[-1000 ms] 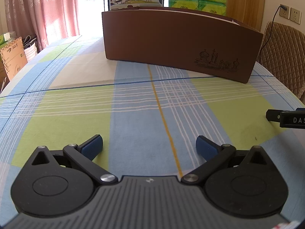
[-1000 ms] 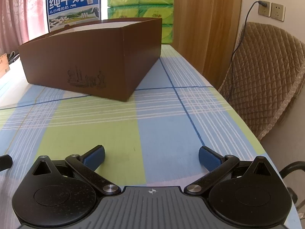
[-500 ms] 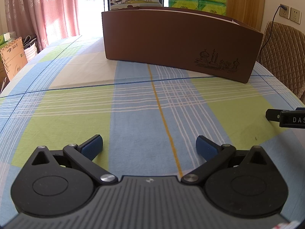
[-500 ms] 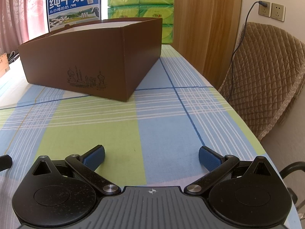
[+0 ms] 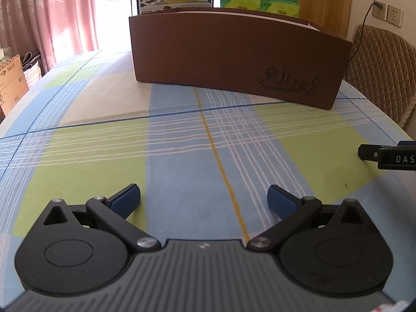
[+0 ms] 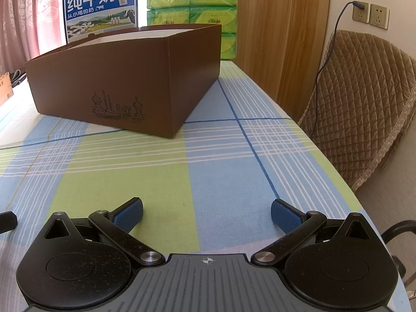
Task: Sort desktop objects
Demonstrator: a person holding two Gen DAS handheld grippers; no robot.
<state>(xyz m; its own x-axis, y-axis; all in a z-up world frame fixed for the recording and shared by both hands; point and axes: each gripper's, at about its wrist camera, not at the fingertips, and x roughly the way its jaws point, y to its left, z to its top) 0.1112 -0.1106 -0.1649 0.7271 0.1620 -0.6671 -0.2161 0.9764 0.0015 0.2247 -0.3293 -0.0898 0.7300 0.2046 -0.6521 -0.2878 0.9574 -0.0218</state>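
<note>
A brown open-topped cardboard box [image 5: 234, 52] [image 6: 124, 78] stands at the far side of the checked tablecloth [image 5: 182, 143] [image 6: 221, 156]; its inside is hidden from both views. My left gripper [image 5: 204, 196] rests low over the cloth, open, with nothing between its blue pads. My right gripper [image 6: 206, 212] is likewise open and empty, near the table's right side. The right gripper's black finger [image 5: 384, 154] shows at the right edge of the left wrist view. No loose desktop objects are visible on the cloth.
Behind the box stand a blue milk carton box [image 6: 100, 10] and stacked green tissue packs [image 6: 192, 2]. A quilted brown chair [image 6: 364, 98] sits beside the table's right edge. Pink curtains [image 5: 52, 13] and cardboard boxes [image 5: 10, 80] are at the left.
</note>
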